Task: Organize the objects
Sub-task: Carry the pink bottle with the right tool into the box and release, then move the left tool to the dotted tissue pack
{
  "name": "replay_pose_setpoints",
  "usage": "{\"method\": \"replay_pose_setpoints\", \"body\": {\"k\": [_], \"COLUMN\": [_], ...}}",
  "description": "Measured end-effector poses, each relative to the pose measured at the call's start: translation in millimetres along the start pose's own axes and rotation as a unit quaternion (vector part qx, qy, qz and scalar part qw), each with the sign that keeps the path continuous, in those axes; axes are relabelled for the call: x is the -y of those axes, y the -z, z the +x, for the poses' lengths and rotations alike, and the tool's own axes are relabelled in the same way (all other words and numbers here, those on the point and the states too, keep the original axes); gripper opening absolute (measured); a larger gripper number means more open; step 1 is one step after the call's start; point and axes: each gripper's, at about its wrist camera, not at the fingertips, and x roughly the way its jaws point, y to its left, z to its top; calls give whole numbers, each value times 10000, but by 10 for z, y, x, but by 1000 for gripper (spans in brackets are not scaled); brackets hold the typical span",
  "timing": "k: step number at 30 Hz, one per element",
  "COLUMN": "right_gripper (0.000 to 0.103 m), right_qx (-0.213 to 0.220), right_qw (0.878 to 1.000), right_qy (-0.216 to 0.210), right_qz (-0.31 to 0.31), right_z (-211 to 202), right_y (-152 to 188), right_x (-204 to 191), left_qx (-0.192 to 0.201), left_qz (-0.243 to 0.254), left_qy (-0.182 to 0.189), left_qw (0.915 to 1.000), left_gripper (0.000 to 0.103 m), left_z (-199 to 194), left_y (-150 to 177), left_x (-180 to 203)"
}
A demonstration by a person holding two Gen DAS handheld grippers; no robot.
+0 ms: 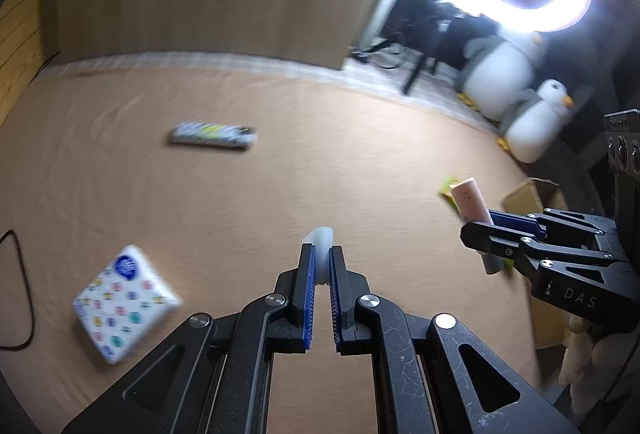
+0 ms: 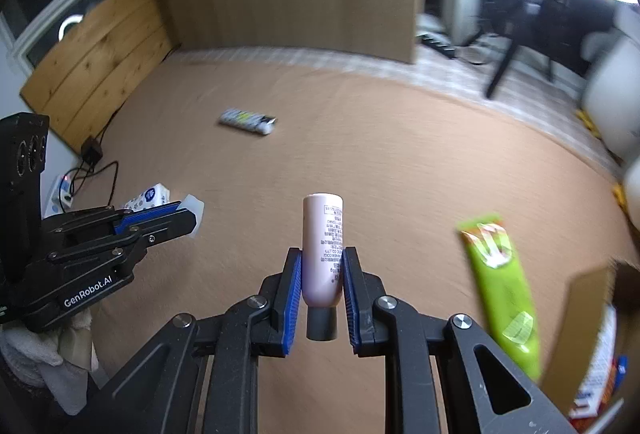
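My right gripper squeezes the pink plastic bottle; my left gripper pinches a small white block. I should carry both slowly to the brown cardboard box, near right.

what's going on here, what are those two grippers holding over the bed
A person is tidying loose items off a tan sheet with two handheld grippers. The right gripper has its jaws shut on a pale pink bottle, cap toward the camera. The left gripper is shut on a small white object, too blurred to identify. A tissue pack, a patterned tube and a green packet lie on the sheet. A cardboard box sits at the right.
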Motion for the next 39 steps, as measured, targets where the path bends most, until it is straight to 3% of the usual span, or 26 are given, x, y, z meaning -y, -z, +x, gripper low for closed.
{"method": "replay_pose_setpoints", "body": {"k": [10,18,25,30,34,36,38,39], "right_gripper": [18,18,18,18,18,22,39,41], "right_qx": [311,341,349,326,358,392,414,443], "right_qw": [9959,9869,9813,9789,9782,9781,9783,9781], "right_qy": [469,854,1000,1014,1000,979,982,1003], "right_qz": [712,1323,1609,1745,1784,1792,1777,1771], "right_z": [-755,-1127,-1328,-1406,-1449,-1466,-1483,-1496], "right_y": [573,1056,1363,1532,1596,1603,1604,1607], "right_x": [885,1629,2052,2240,2308,2317,2312,2302], "left_qx": [-45,-406,-667,-804,-848,-882,-892,-882], "left_qz": [625,1370,1805,1934,2000,2020,2006,1993], "left_qy": [655,1299,1572,1578,1565,1575,1550,1541], "left_qw": [9959,9812,9686,9650,9635,9626,9632,9637], "left_gripper": [7,7,8,11,20,25,40,42], "left_z": [33,225,315,404,443,454,452,442], "left_y": [51,396,661,768,798,813,819,827], "left_x": [1203,2436,3193,3449,3522,3539,3525,3514]}}
